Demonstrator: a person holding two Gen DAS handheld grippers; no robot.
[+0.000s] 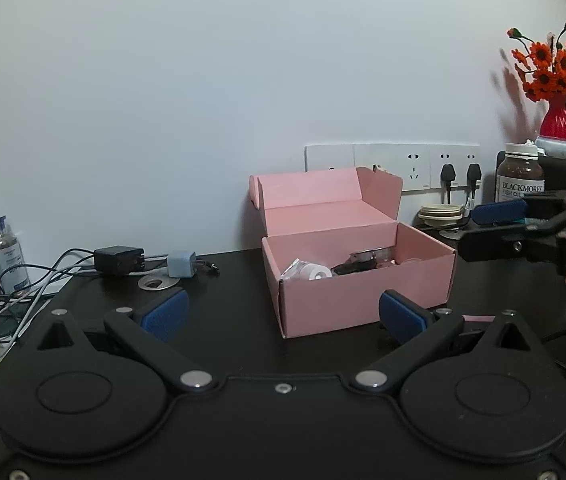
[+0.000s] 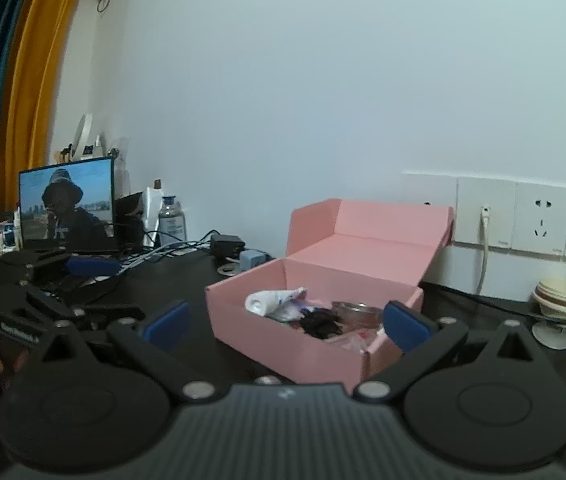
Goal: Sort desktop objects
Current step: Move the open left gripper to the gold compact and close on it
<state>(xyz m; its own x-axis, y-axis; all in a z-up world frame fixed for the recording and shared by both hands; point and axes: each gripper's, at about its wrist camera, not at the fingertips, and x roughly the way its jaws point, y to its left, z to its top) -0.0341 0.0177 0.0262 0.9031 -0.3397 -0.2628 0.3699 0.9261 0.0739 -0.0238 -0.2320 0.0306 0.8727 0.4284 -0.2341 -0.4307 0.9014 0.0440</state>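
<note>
We see black desk (image 1: 235, 292), white wall behind; pink box (image 1: 363, 280) open mid-desk, cables (image 1: 43, 276) at left edge. Left gripper (image 1: 283, 312) and right gripper (image 2: 283, 320) both spread, empty.

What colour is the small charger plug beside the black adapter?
Light blue charger plug, next to the black adapter; clearest in the left wrist view.

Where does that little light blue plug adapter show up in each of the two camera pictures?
Left wrist view: the light blue plug adapter sits left of centre on the dark desk, between the black power brick and the pink box.
Right wrist view: the adapter is at mid-height, just left of centre, small, just behind the box's left corner.
Shared landmark: the open pink box, which lies right of the adapter in both.
</note>
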